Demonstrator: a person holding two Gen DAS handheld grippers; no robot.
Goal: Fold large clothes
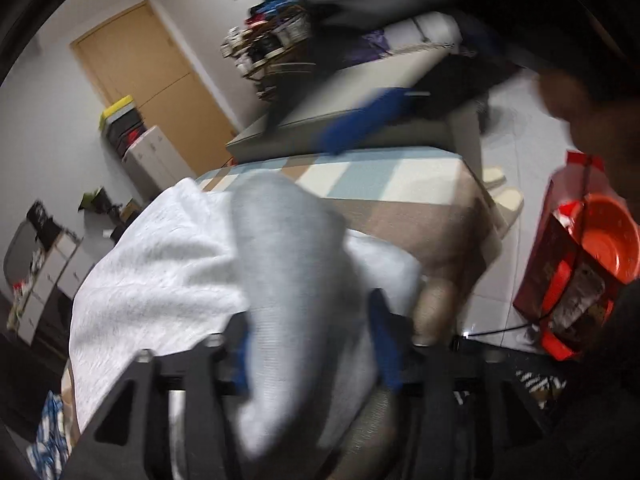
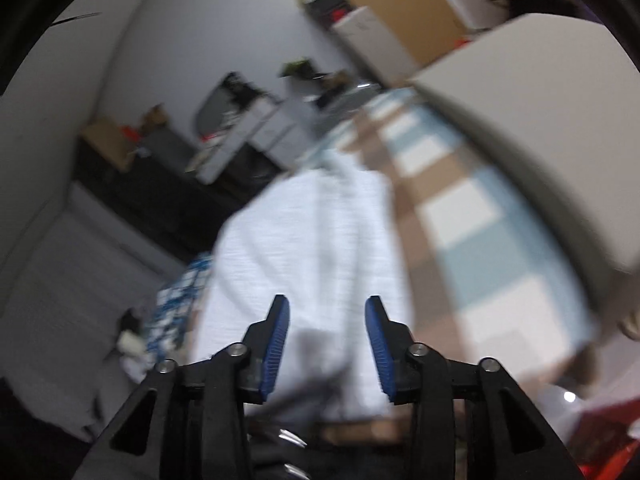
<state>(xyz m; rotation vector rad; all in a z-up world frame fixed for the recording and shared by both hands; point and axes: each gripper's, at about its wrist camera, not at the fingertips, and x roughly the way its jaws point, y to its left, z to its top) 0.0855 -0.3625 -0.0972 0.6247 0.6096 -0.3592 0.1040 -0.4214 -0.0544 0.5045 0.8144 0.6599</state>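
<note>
A pale grey garment (image 1: 168, 264) lies partly folded on the bed ahead; a fold bunches between the left gripper (image 1: 308, 344)'s parted jaws. The right gripper (image 2: 327, 344) hangs open, empty.

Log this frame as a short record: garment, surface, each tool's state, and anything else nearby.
garment: white garment with a grey part, lying on the bed
surface: bed with a checked cover, blue, white and brown
left tool: grey fabric between its fingers; grip unclear from blur
right tool: open, nothing between its fingers, above the garment
nearby: red basin on the floor, wooden door
image quality: motion blur in both views
</note>
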